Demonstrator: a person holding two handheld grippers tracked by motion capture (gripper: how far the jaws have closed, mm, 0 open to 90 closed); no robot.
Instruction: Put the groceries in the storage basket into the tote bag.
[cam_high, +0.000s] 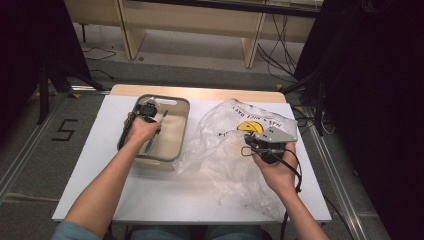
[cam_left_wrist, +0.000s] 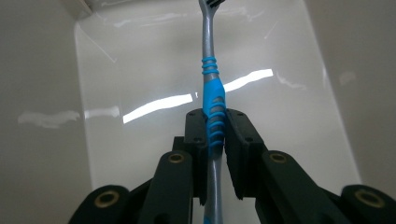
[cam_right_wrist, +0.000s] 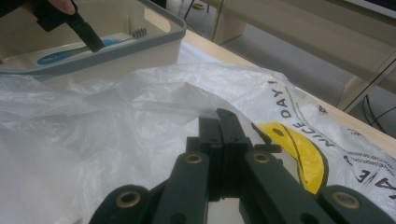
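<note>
Left gripper (cam_left_wrist: 215, 135) lowered into the beige plastic bin with a grey rim (cam_high: 182, 131), at the left of the white worktop (cam_high: 165, 190). Fingers (cam_left_wrist: 196, 128) clamped narrow on the grey toothbrush with blue ribbed grip (cam_left_wrist: 213, 100), pads pressing its handle from both sides just below the blue rings. Toothbrush running straight away from the gripper along the bin's pale floor, bristle head at the far end; in the high view (cam_high: 156, 131) seen slanting inside the bin, beside the left hand (cam_high: 141, 129).

Right gripper (cam_right_wrist: 223, 135) resting over the crumpled clear plastic bag with a yellow smiley face and black lettering (cam_right_wrist: 299, 154), at the right of the worktop, just beside the bin. Fingers (cam_right_wrist: 211, 128) closed fully together, pad against pad; thin film bunched around the tips, but impossible to tell whether any is pinched between them. Right hand (cam_high: 276, 167) gripping the body from below, cable trailing towards the worktop's near edge.
</note>
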